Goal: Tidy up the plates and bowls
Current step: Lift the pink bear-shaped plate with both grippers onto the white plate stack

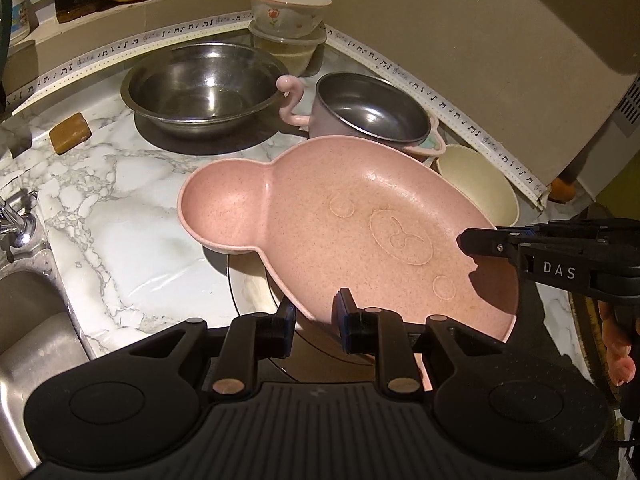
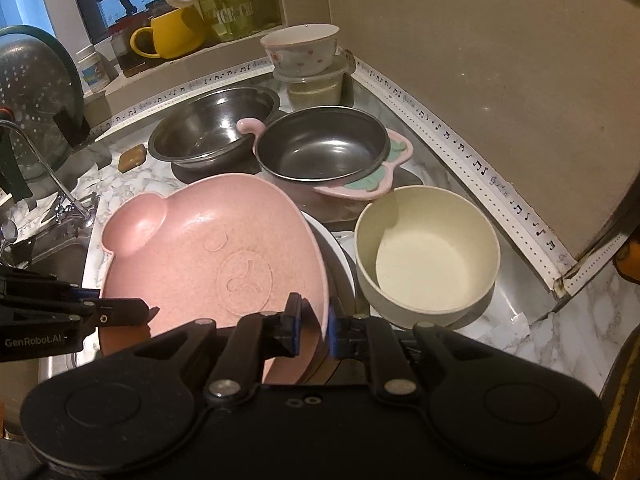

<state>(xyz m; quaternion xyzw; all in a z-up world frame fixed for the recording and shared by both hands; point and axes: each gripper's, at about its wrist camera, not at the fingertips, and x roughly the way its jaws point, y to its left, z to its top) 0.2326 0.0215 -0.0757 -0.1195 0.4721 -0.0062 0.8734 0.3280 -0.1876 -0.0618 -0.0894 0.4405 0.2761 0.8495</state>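
Note:
A pink bear-shaped plate point(image 1: 360, 232) point(image 2: 208, 248) is held tilted above a dark-rimmed white plate point(image 1: 248, 292) point(image 2: 340, 256). My left gripper point(image 1: 314, 312) is shut on the pink plate's near rim; it also shows in the right wrist view point(image 2: 148, 312). My right gripper point(image 2: 314, 320) is shut on the plate's other rim, and its fingers point(image 1: 480, 242) enter the left wrist view from the right. A cream bowl point(image 2: 428, 256) point(image 1: 480, 188) sits to the right. A pink-handled steel bowl point(image 2: 324, 152) point(image 1: 372, 112) and a large steel bowl point(image 1: 204, 84) point(image 2: 212, 124) stand behind.
A floral bowl point(image 1: 288, 10) point(image 2: 300, 48) sits on a lidded plastic container point(image 2: 316, 84) in the back corner. A sink point(image 1: 32, 320) with a tap point(image 1: 16, 216) lies left. A brown soap bar point(image 1: 70, 133) lies on the marble counter point(image 1: 132, 216). A yellow mug point(image 2: 172, 34) stands on the sill.

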